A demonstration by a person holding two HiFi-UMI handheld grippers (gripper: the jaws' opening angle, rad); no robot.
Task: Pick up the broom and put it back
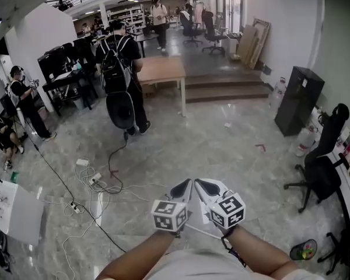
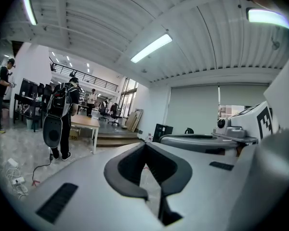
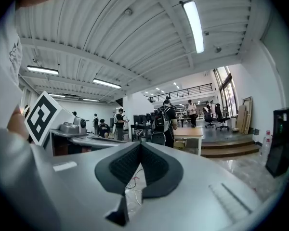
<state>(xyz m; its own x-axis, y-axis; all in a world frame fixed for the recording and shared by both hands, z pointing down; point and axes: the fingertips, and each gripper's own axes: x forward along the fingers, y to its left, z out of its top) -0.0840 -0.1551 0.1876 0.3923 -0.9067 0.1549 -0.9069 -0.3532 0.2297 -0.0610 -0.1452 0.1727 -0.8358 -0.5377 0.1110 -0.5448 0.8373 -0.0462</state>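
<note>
Going from the left of the head view, cables [image 1: 99, 185] and power strips are lying across the floor, a person with a backpack [image 1: 121, 69] is standing by a wooden table [image 1: 161, 70], and no broom is showing there or anywhere else in the three views, so where it lies or stands cannot be told. The wearer is holding the left gripper [image 1: 189, 182] close in front of the body, pointing forward and about level. Its jaws are pressing tip to tip with nothing between them, only floor showing through the gap behind the tips. Just beside it, the right gripper [image 1: 198, 183] is sitting at the same height and pointing the same way, its jaws likewise pressed together on nothing. Further right, a black cabinet [image 1: 300, 98] is standing against the wall and a chair [image 1: 321, 168] is waiting near a desk edge. With both tools empty and the broom out of sight, the pick-up does not look to be under way; whether it is yet to start or already over cannot be judged from here. If it is ahead, the next move is calling for finding the broom, spreading one pair of jaws and bringing them around the handle. As for writing, the marker cubes are showing only black-and-white square patterns, and a box under the table is carrying print too small to read.
</note>
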